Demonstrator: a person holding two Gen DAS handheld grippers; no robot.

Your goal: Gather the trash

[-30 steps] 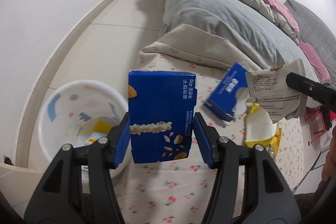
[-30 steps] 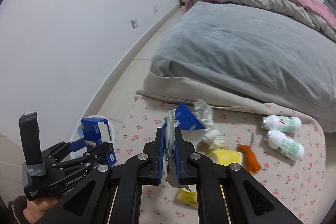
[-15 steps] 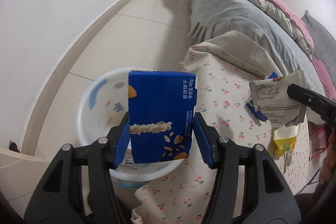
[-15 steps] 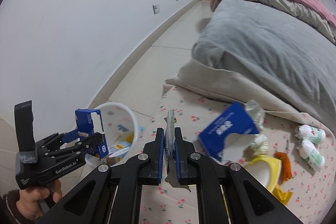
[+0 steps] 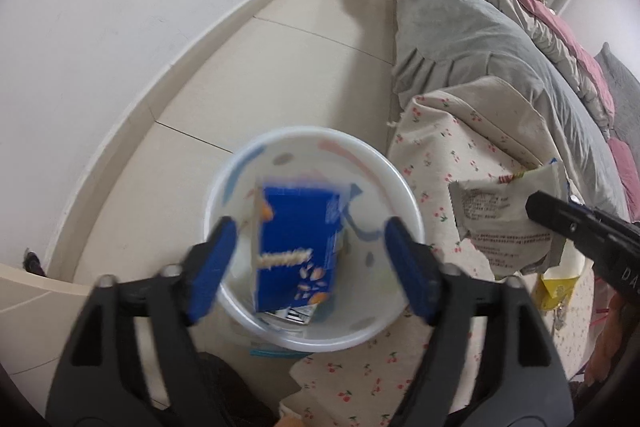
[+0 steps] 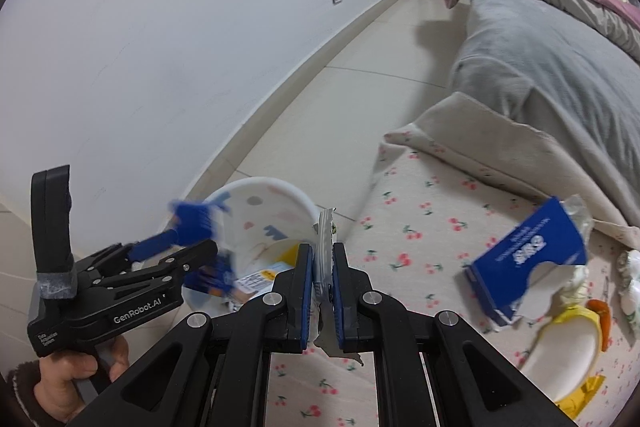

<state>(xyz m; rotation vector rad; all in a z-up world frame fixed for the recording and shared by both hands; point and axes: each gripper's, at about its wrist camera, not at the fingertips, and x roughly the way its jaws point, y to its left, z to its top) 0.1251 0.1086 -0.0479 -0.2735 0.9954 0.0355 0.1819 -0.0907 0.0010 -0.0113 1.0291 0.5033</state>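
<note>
Left tool (image 5: 308, 259): blue pads spread wide, nothing between them in contact; poised directly above the white bin (image 5: 224, 187). Motion-blurred in both views.
Blue snack box (image 5: 298, 251): free of the pads, upright with a slight tilt, inside the bin's opening; blurred. Whether it has reached the bottom cannot be told.
White bin: round, pastel marks on the inner wall, standing on the tiled floor (image 5: 256, 75) just beside the edge of the cherry-print cloth (image 5: 440, 147). Other packaging lies at its bottom, partly hidden.
Right tool (image 6: 322, 291): pads pressed together on a thin silver wrapper (image 6: 325, 247), held edge-on in its own view; the left view shows the wrapper's printed face (image 5: 504, 215).
Right tool position: over the cloth near the bin, to the right of the left tool.
On the cloth: torn blue carton (image 6: 528, 255), lying flat; yellow-and-white package (image 6: 560, 351) just below it; crumpled wrapper (image 6: 580, 211) at the carton's far corner.
Background: grey bedding (image 6: 540, 67), white wall (image 6: 160, 47).
</note>
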